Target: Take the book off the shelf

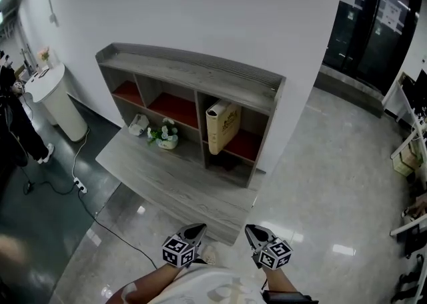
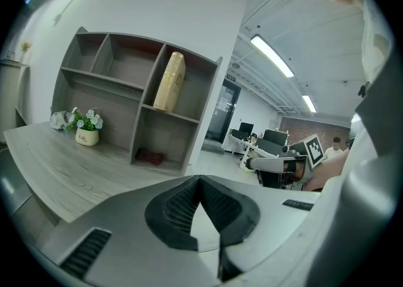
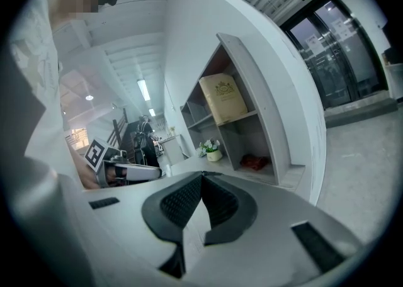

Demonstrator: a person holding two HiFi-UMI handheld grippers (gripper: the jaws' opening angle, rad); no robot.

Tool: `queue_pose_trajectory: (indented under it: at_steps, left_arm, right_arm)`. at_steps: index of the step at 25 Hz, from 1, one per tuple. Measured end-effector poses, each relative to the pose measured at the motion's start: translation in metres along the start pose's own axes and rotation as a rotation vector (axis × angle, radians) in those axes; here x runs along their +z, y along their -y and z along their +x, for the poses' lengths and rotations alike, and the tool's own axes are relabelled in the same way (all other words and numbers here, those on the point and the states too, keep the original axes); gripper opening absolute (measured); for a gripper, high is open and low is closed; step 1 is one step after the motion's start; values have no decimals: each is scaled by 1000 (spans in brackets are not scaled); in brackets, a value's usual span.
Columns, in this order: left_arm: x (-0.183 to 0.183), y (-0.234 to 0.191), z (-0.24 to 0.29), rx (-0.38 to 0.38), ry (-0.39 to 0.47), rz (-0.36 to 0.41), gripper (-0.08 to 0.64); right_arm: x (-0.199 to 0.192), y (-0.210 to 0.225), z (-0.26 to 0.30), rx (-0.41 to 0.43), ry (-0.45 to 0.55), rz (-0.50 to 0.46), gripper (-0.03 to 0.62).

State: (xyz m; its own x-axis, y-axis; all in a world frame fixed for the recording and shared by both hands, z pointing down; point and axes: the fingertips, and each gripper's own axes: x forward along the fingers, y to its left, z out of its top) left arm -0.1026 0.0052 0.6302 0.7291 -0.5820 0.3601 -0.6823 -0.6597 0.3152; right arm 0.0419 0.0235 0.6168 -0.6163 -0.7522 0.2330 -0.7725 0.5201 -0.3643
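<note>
Left gripper [image 1: 195, 231] and right gripper [image 1: 253, 233] sit bottom center, tongs pressed together, nothing in them. Tan book [image 1: 222, 126] leans mid-frame in the shelf [image 1: 193, 73].

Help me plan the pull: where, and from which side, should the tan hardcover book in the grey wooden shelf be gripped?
Probably pinch the tan book across its upper spine, coming in from the open front of the grey wooden shelf's upper right compartment. It stands tilted, spine outward, with free space beside both covers.
</note>
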Motion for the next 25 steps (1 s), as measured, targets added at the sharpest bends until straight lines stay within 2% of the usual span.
queue_pose_trajectory:
  at_steps: [25]
  left_arm:
    - [64, -103, 70, -45, 30, 4, 2]
  right_arm:
    - [55, 59, 103, -52, 23, -1, 3]
